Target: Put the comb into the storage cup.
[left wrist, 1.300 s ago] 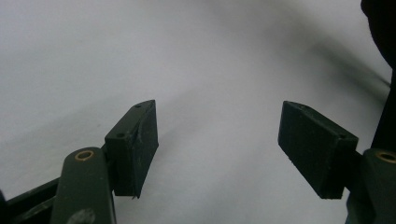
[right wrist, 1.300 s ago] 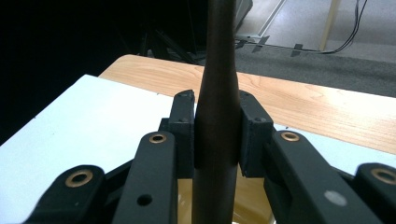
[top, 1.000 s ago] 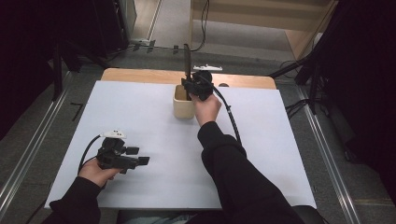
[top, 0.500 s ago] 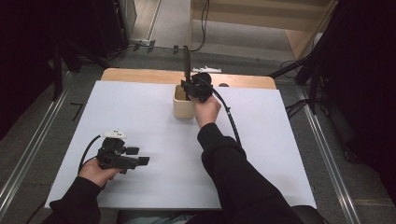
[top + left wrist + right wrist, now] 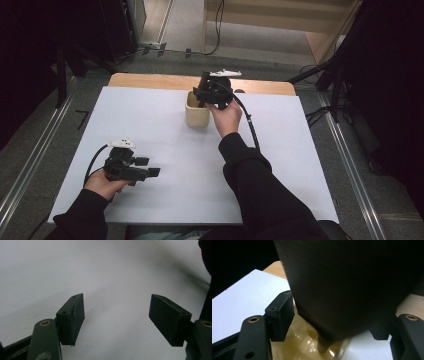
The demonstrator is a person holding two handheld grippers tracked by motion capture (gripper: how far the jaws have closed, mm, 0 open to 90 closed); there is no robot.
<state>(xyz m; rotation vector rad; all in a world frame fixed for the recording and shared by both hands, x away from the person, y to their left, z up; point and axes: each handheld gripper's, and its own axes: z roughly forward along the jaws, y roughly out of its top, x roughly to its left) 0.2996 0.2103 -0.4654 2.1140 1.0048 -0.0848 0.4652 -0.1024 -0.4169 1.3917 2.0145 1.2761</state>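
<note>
A cream cup (image 5: 196, 116) stands on the white table sheet near the back edge. My right gripper (image 5: 203, 96) hovers just over its rim, pointing down into it. In the right gripper view a broad, blurred dark object (image 5: 347, 285) hangs between the jaws, its narrow tip down inside the cup (image 5: 302, 347). The right gripper (image 5: 332, 315) has just been opening and its pads stand apart from the dark thing. My left gripper (image 5: 148, 166) rests low at the front left, open, with nothing between its pads (image 5: 72, 317) above bare white sheet.
The white sheet (image 5: 150, 115) covers most of a wooden table whose bare strip (image 5: 150, 80) shows along the back. A black cable (image 5: 250, 125) trails from the right gripper across the sheet. Metal rails and dark floor flank the table.
The right jaws have opened. The slim dark thing that stood up above the right gripper has sunk lower toward the cup. The left hand has stayed put.
</note>
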